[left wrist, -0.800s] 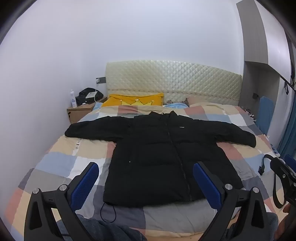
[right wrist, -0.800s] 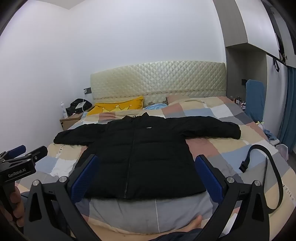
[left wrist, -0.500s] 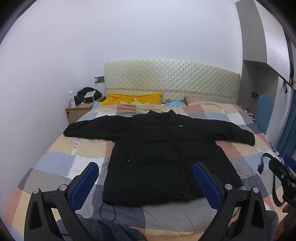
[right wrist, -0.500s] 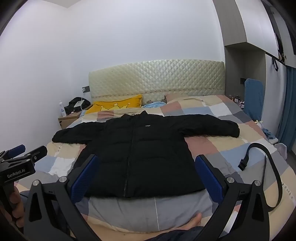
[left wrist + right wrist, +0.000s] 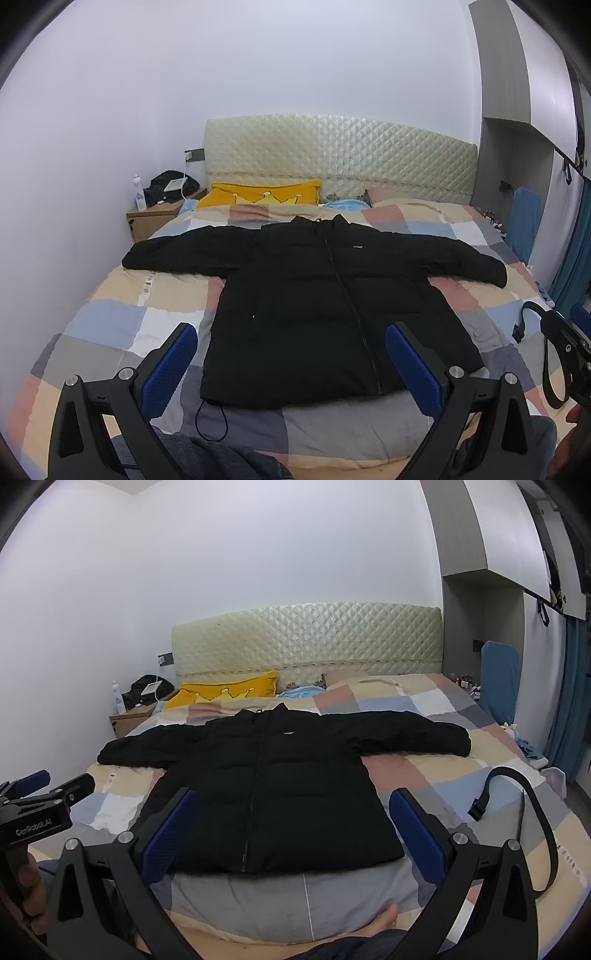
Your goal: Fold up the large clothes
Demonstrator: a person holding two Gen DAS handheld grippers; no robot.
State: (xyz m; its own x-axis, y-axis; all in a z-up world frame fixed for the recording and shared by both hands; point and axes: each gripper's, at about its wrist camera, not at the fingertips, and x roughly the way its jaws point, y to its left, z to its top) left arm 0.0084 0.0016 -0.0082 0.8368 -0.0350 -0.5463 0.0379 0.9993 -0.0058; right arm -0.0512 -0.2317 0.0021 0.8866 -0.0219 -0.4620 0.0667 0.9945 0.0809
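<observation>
A black puffer jacket [image 5: 314, 302] [image 5: 273, 779] lies flat and zipped on the checked bed cover [image 5: 110, 317] [image 5: 443, 786], both sleeves spread out sideways, its hem toward me. My left gripper [image 5: 291, 354] hovers open above the foot of the bed, short of the hem, with nothing between its blue pads. My right gripper [image 5: 291, 827] is likewise open and holds nothing, just short of the hem. Each gripper appears at the edge of the other's view.
A black strap [image 5: 517, 812] [image 5: 532, 332] curls on the cover at the right. A yellow pillow [image 5: 258, 194] lies by the quilted headboard [image 5: 340, 155]. A bedside table [image 5: 151, 218] with a bottle stands at the left wall. A person's foot [image 5: 384, 919] and knees are at the bed's near edge.
Both views have tipped slightly downward, so the bed and jacket sit a little higher in the frames. The jacket has not moved and both grippers stay open.
</observation>
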